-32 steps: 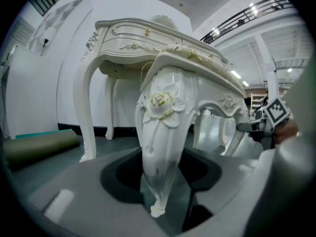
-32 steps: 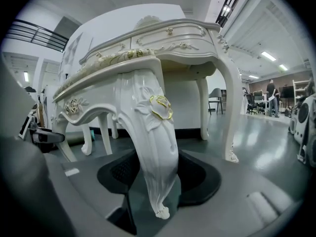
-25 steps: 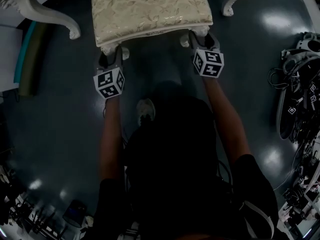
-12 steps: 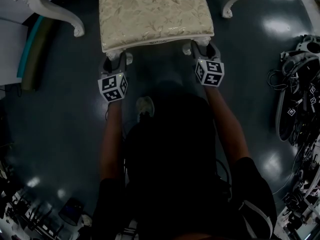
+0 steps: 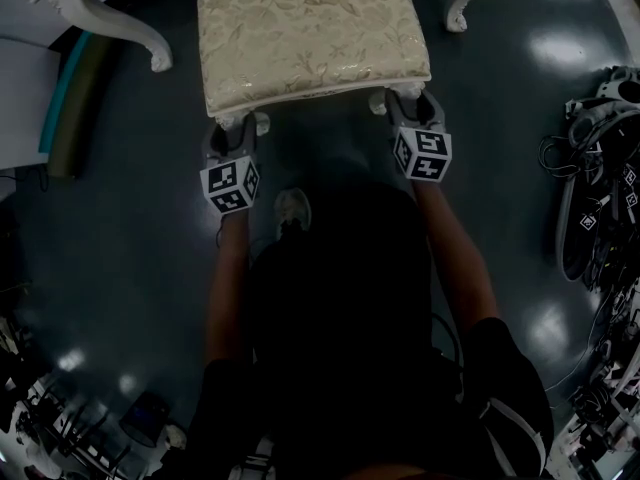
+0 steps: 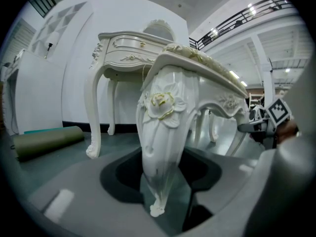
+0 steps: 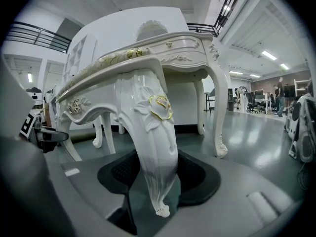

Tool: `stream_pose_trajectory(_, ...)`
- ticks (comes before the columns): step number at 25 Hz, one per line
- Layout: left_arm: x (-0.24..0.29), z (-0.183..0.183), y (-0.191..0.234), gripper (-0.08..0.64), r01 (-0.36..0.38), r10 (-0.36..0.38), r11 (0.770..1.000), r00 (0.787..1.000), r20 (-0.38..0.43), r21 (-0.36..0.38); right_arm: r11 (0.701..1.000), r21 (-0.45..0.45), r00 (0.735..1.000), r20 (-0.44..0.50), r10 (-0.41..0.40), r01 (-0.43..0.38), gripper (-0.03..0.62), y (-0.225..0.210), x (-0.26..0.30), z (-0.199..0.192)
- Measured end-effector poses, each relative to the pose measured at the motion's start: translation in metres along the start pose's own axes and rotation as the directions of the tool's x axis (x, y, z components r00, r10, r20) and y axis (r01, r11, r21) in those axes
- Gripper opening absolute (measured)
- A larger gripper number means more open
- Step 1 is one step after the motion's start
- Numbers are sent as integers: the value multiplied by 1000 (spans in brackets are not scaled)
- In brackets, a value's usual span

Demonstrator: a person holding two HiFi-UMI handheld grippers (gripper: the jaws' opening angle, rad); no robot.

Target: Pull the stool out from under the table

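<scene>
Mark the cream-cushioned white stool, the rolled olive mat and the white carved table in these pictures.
cream-cushioned white stool (image 5: 310, 38), head view, centre of cushion.
rolled olive mat (image 6: 47, 142), left gripper view, middle of roll.
white carved table (image 7: 182, 51), right gripper view, drawer front.

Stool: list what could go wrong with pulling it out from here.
1. The left gripper clamps the left front leg and the right gripper the right front leg. Both legs are glossy and tapering, so the jaws might slip.
2. The person's shoe sits right behind the stool and could be struck.
3. An uneven pull might swing the stool against the table leg on its left.
</scene>
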State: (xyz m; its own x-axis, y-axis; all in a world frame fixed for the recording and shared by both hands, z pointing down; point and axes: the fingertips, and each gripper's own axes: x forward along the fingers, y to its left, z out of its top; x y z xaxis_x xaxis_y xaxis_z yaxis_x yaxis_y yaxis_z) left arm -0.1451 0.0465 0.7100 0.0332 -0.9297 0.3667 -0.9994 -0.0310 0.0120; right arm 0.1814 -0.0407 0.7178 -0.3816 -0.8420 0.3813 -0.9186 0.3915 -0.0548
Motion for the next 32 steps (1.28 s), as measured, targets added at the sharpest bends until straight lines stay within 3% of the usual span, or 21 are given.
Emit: stream_pose_trajectory(32, -38, -7, -16, 216, -4, 4, 1000, 1000, -9, 5, 999, 29, 999, -39, 27, -26, 238, 4, -42, -10)
